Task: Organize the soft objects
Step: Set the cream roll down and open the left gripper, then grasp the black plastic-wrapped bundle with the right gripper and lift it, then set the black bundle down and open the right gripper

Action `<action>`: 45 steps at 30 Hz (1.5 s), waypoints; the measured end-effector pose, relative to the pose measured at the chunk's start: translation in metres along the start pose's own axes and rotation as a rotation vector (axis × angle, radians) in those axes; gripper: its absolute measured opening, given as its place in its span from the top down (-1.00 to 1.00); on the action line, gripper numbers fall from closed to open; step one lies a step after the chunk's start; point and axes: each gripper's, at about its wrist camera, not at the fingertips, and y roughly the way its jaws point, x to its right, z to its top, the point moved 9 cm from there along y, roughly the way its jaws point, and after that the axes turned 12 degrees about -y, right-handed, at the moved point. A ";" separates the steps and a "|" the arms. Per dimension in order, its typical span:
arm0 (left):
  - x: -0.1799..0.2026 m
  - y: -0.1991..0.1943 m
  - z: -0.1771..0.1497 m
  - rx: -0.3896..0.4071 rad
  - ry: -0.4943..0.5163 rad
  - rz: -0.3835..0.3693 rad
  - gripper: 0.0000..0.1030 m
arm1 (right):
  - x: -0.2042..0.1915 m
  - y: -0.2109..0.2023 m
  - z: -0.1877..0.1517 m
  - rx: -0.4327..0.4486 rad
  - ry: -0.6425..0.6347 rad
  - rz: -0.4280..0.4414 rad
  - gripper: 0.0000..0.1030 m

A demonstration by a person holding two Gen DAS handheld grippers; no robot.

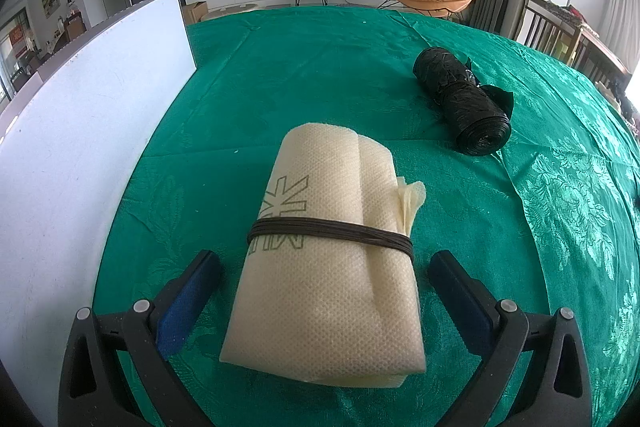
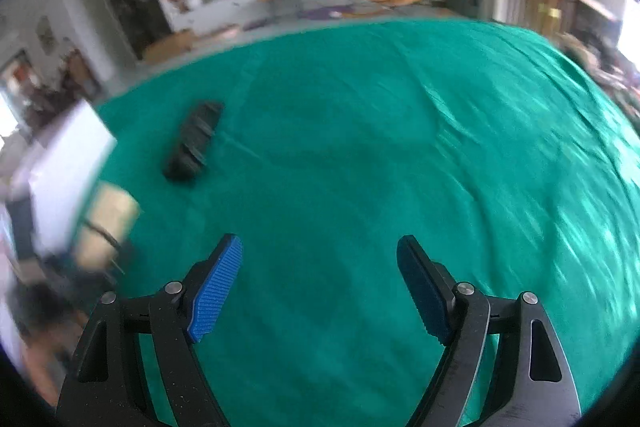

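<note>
L gripper (image 1: 324, 267) low over the table w/ jaws spread wide, blue-padded fingers (image 1: 188, 303) at 7 and 5 o'clock clear of what lies between, not touching; R gripper (image 2: 320, 267) likewise wide apart, nothing between pads (image 2: 218, 287), view blurred, tilted slightly.

The left gripper (image 1: 324, 259) straddles a cream cloth roll (image 1: 332, 263) — jaws spread wide, pads clear of its sides. The roll lies on the green surface (image 1: 304, 83); a black bag roll (image 1: 464, 103) sits well apart.
</note>
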 end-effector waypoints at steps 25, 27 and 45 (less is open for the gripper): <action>0.000 0.000 0.000 0.000 0.000 0.000 -1.00 | -0.049 0.049 0.005 -0.178 -0.195 -0.034 0.17; 0.000 0.000 0.000 0.000 0.000 0.000 -1.00 | -0.034 0.029 -0.010 -0.173 -0.168 -0.049 0.17; -0.002 0.000 -0.001 0.000 0.000 0.001 -1.00 | 0.012 -0.003 -0.082 -0.021 0.008 -0.136 -0.38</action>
